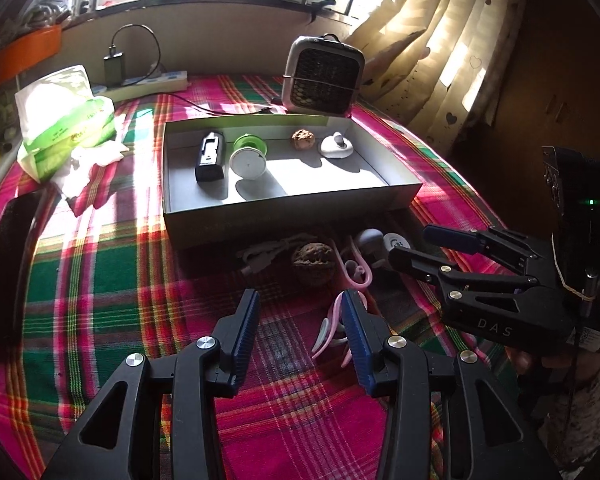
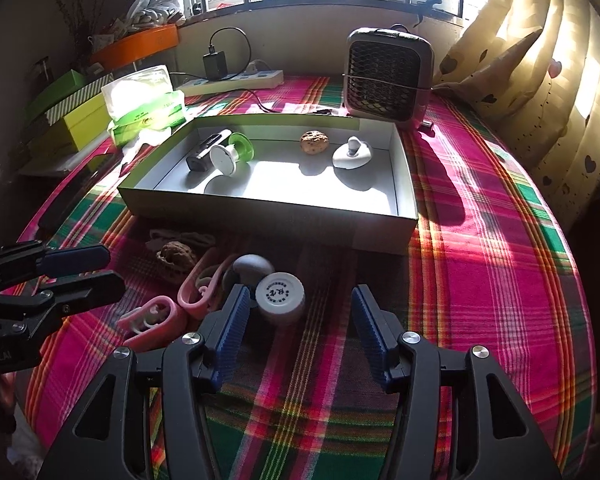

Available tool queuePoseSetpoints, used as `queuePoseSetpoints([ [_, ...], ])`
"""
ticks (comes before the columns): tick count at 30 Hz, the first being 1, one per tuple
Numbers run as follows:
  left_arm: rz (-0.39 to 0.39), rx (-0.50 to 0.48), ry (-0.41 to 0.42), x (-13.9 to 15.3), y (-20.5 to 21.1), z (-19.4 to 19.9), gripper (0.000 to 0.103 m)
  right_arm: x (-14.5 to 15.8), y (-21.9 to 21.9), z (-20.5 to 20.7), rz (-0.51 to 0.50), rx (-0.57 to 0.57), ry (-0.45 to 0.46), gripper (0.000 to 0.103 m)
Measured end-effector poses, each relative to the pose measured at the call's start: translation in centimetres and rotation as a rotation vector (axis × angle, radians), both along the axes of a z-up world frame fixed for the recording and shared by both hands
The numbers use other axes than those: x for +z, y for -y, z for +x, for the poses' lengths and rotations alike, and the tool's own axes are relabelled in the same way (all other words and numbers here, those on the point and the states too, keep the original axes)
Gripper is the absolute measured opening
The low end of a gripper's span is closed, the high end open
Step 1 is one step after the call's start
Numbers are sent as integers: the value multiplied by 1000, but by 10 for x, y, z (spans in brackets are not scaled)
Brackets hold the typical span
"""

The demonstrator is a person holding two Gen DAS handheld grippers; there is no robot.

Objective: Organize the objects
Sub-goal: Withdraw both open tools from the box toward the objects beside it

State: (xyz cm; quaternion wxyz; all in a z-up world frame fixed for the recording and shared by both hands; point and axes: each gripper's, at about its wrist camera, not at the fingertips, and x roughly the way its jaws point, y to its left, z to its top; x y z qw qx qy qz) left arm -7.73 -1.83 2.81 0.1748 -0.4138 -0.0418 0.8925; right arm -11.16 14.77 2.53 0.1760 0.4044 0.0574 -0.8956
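I hold the left gripper [image 1: 300, 312] open over the walnut [image 1: 314, 262] and pink clips [image 1: 354, 268]. On the right, my right gripper [image 2: 298, 308] gapes around the white jar [image 2: 281, 295], nothing gripped. The box [image 2: 260, 216] waits beyond.

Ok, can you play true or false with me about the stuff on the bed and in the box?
1. The box holds a walnut. True.
2. The right gripper is squeezing the white cap. False: its jaws are open, and the cap lies just ahead of its left finger.
3. Pink clips lie on the plaid cloth outside the box. True.
4. The heater stands inside the box. False: it stands on the cloth behind the box.
5. The left gripper holds a walnut. False: its jaws are open, and a second walnut lies on the cloth ahead of it.
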Motion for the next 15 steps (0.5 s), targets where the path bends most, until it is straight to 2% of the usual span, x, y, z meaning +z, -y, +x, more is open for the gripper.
queuePoseSetpoints([
  [15, -4, -44, 38, -12, -12, 2, 41, -11, -1, -13, 30, -28, 40, 54],
])
